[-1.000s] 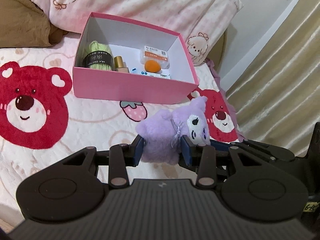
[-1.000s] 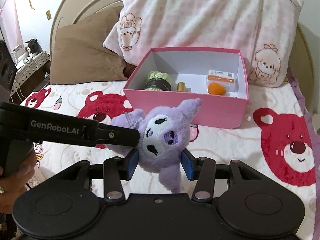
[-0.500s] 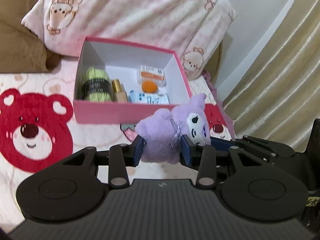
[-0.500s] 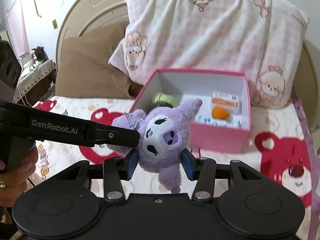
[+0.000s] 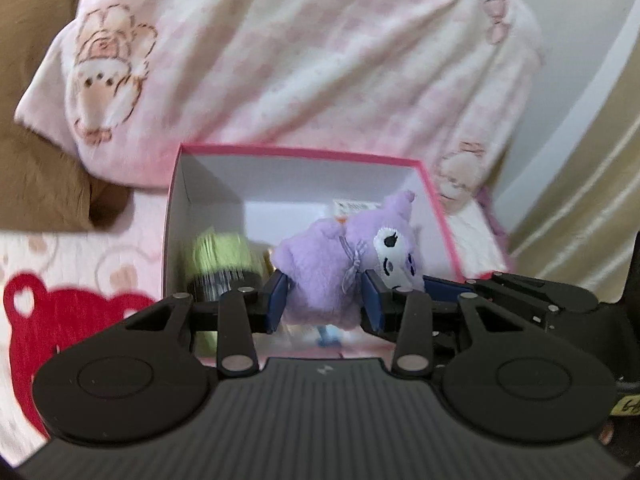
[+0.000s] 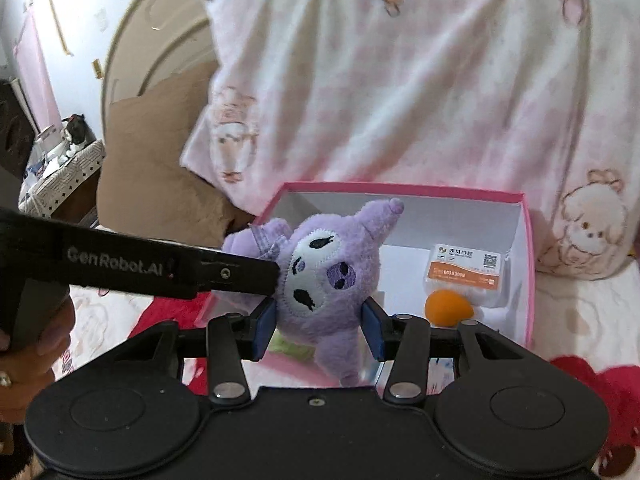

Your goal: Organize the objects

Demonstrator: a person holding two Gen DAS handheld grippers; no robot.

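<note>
Both hand-held grippers, left point(image 5: 324, 304) & right point(image 6: 318, 328), w/ right jaws closing a bit, clamp the purple plush point(image 6: 328, 276), which a sec ago hung over the bed and now hovers above the pink box point(image 6: 528, 248), box's far rim at 12 o'clock, so drop-in looks close.

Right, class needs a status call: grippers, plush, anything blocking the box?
Left gripper and right gripper both clamp the purple plush. Plush over the open pink box. Yarn, orange sponge and card pack inside; middle free.
</note>
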